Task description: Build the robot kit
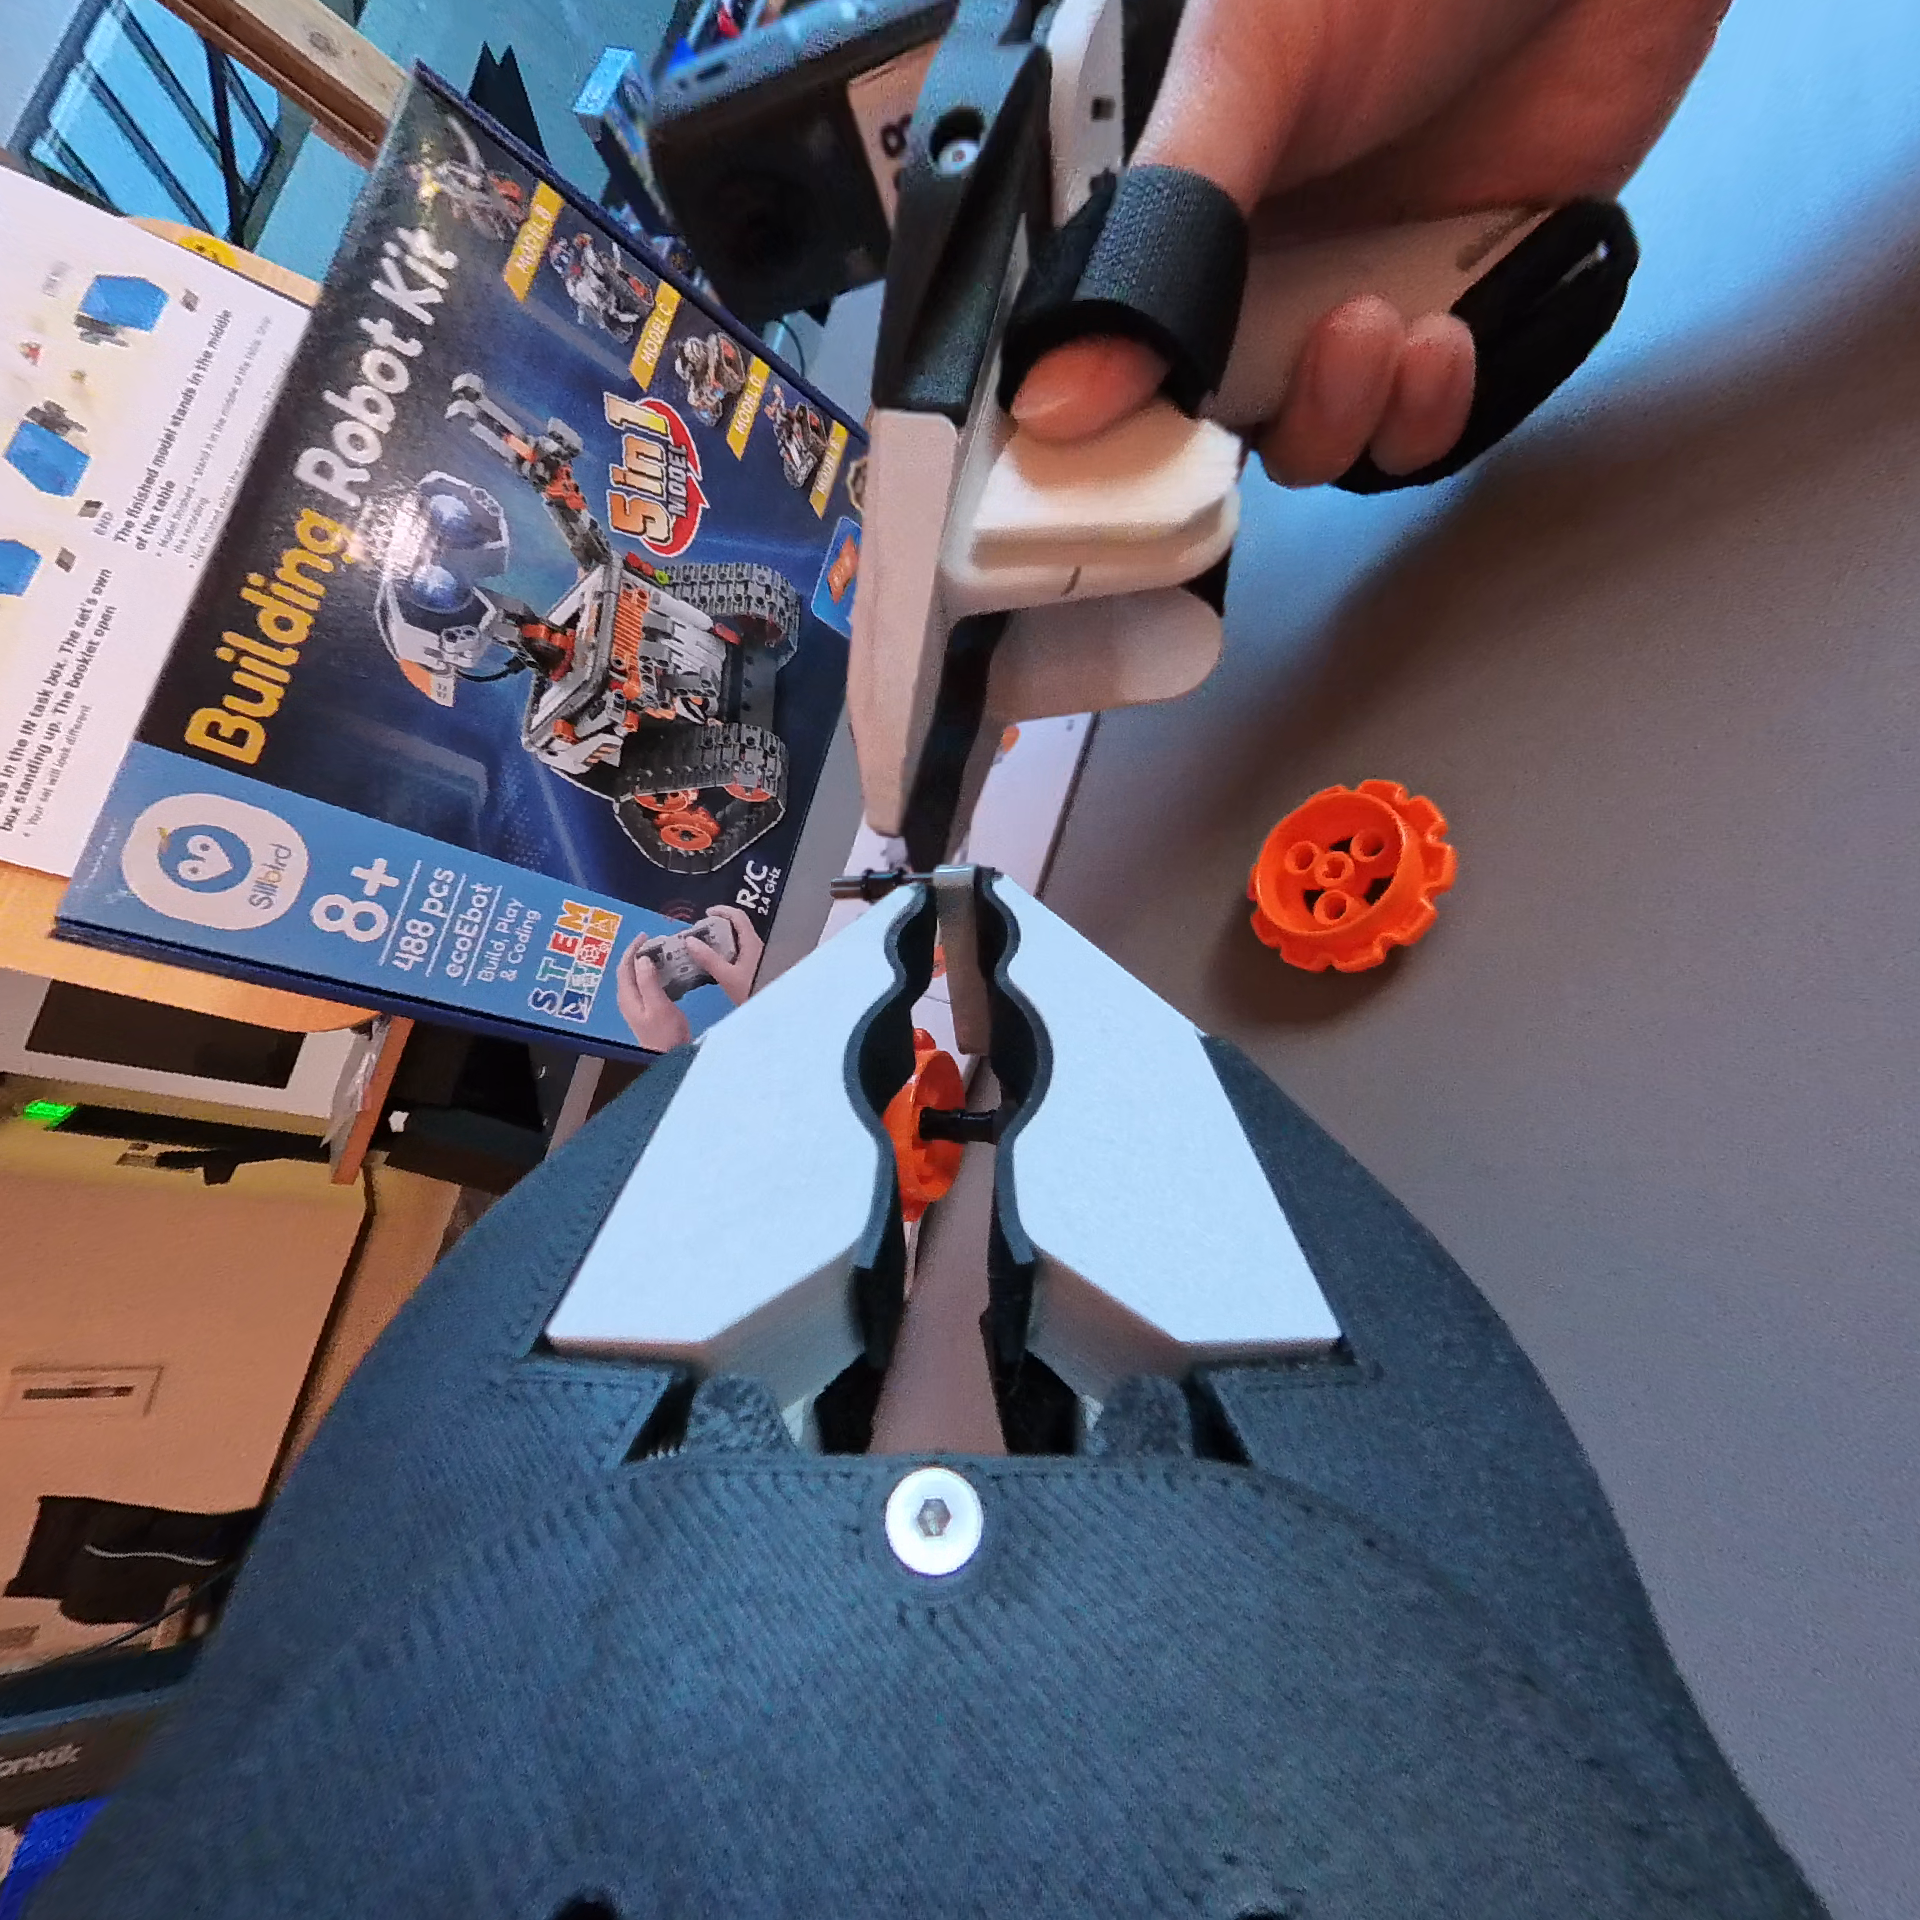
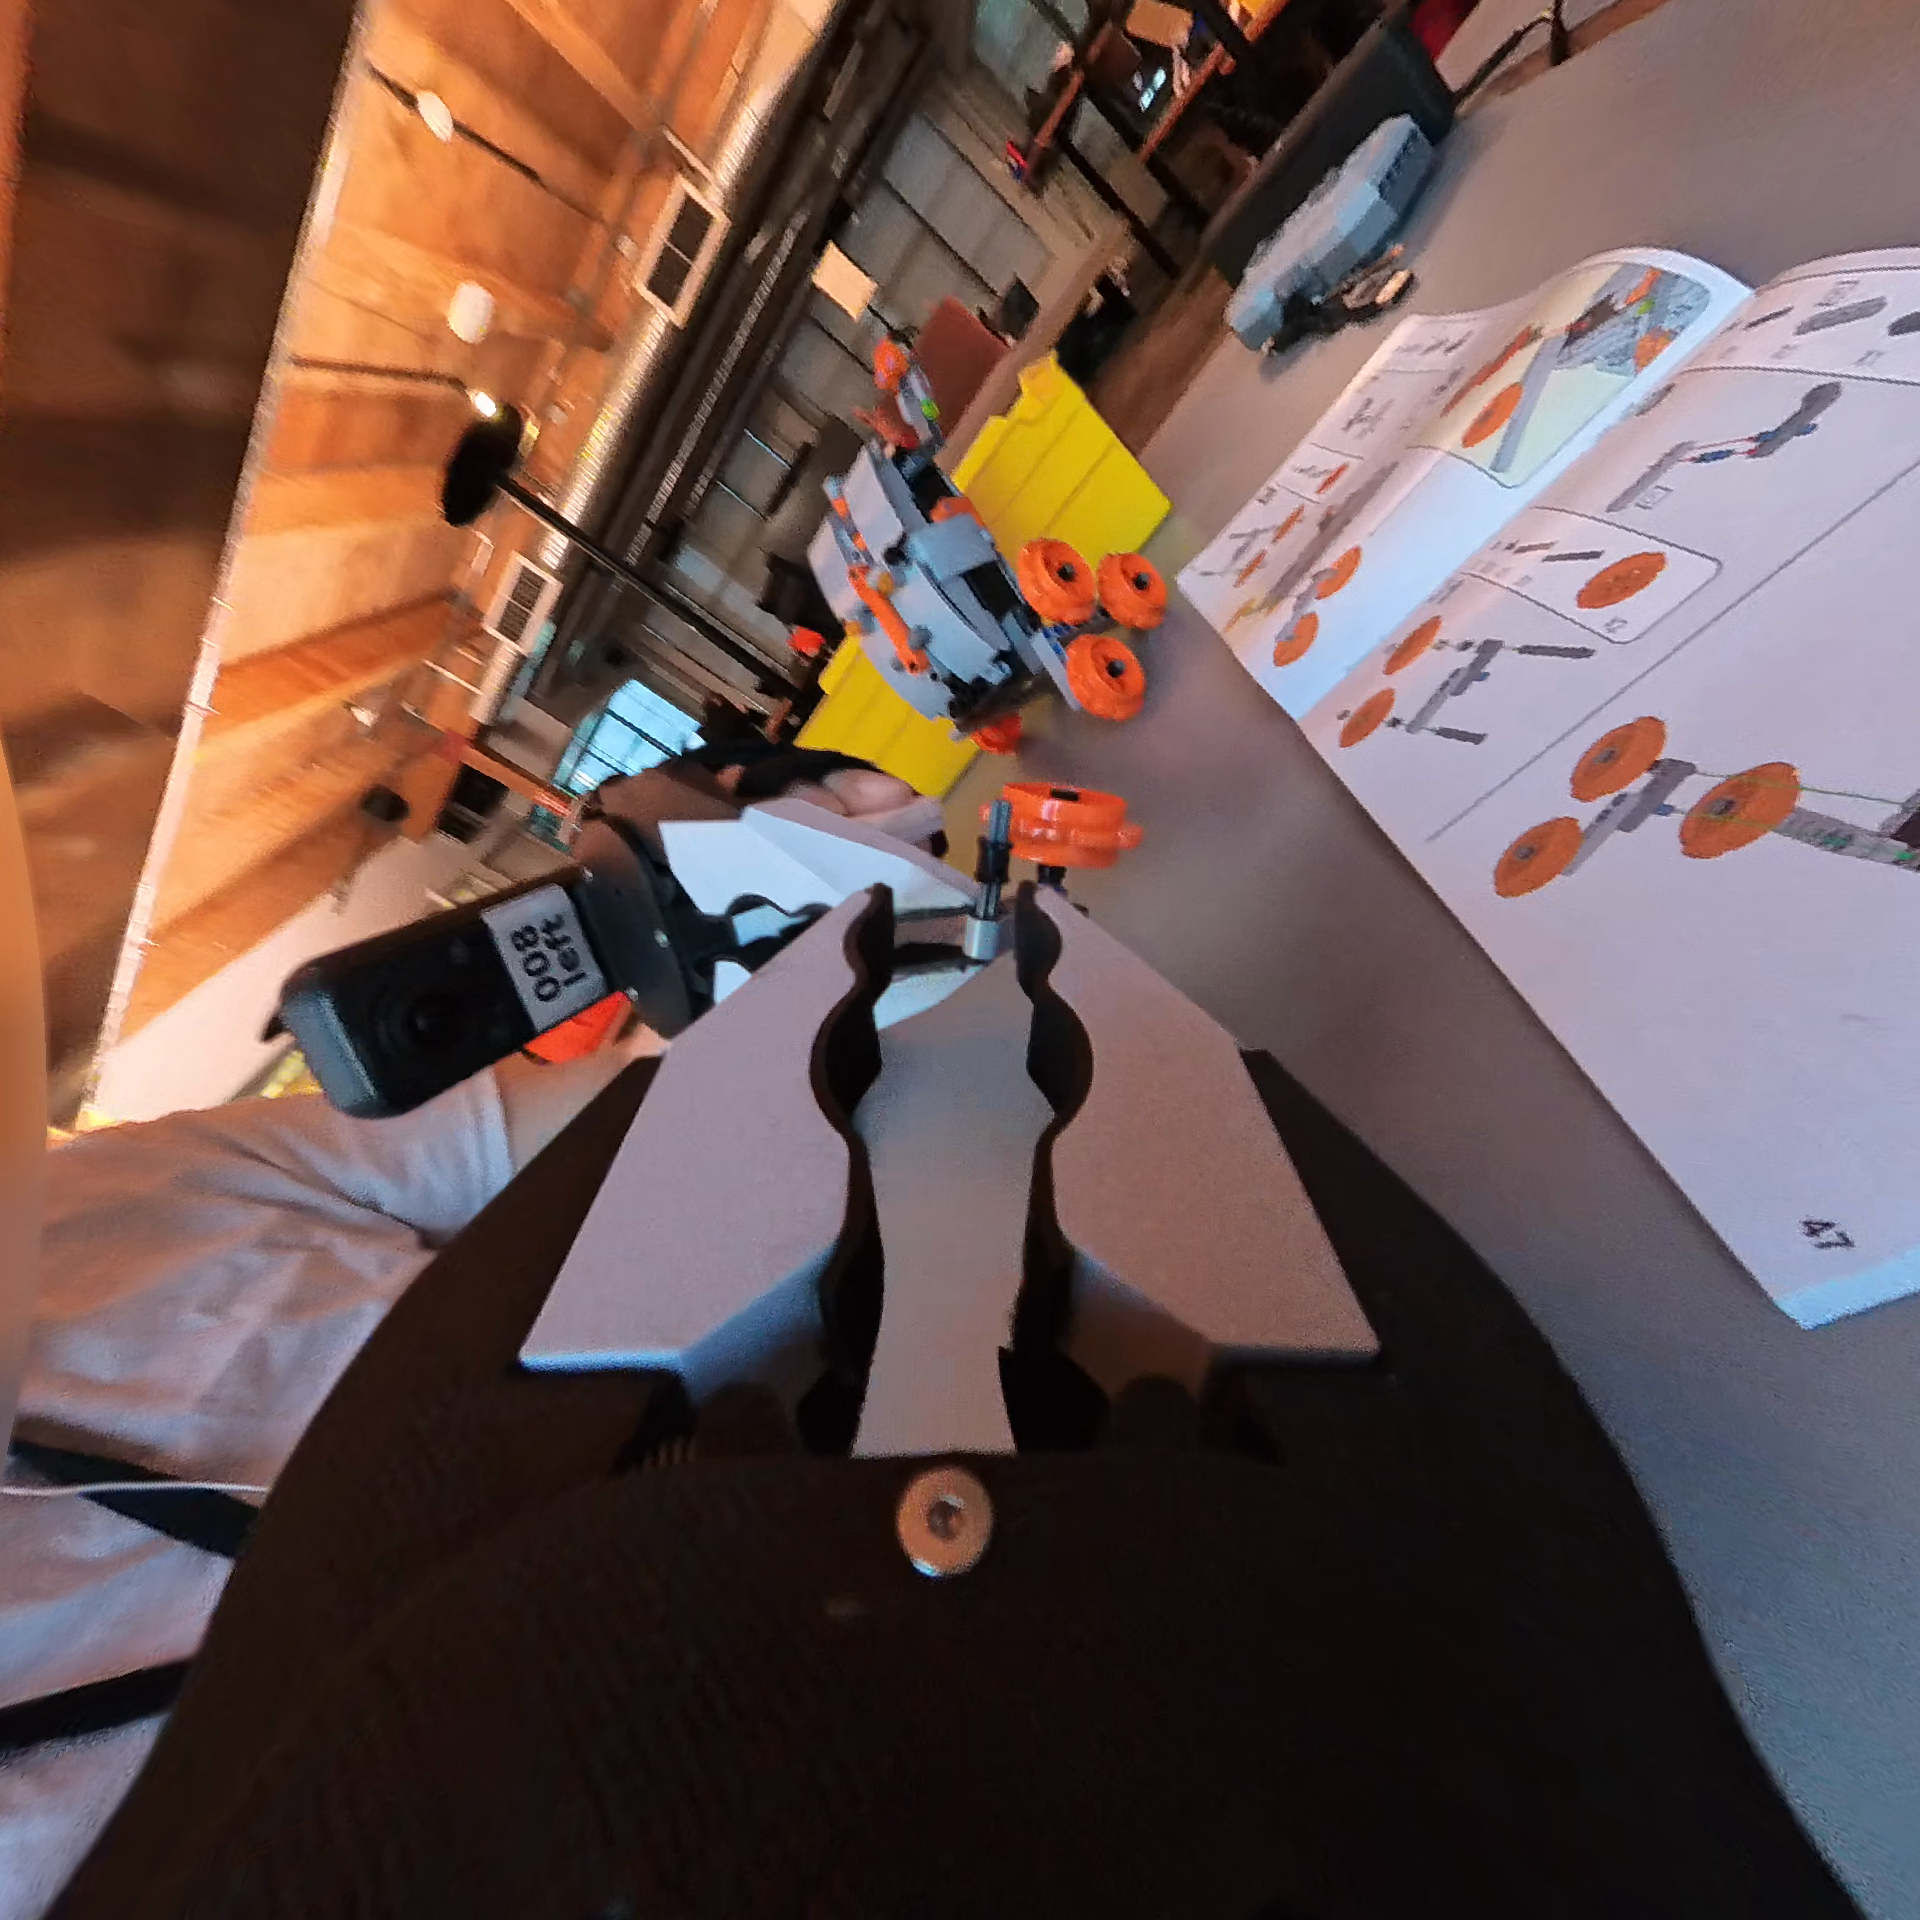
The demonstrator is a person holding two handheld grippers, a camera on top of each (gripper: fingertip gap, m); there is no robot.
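My left gripper point(image 1: 958, 904) is shut on a thin grey beam point(image 1: 964, 977) that stands between its fingertips. A black pin point(image 1: 860, 886) sticks out sideways at the beam's top end. An orange wheel point(image 1: 920, 1127) on a black axle sits lower between the fingers. My right gripper point(image 2: 961, 909) is open, its tips on either side of the beam's grey end point(image 2: 982, 932) and the black pin point(image 2: 995, 836). In the left wrist view it comes down from above point(image 1: 914, 644), held by a hand. A loose orange toothed wheel point(image 1: 1351, 875) lies on the grey table point(image 1: 1558, 1247).
A blue robot-kit box point(image 1: 468, 582) leans at the left. A half-built grey and orange model point(image 2: 966, 613) stands in front of a yellow bin point(image 2: 1049, 488). An open instruction booklet point(image 2: 1610, 883) lies at the right. A grey block point(image 2: 1340, 249) lies far back. The grippers are tip to tip, or close to it.
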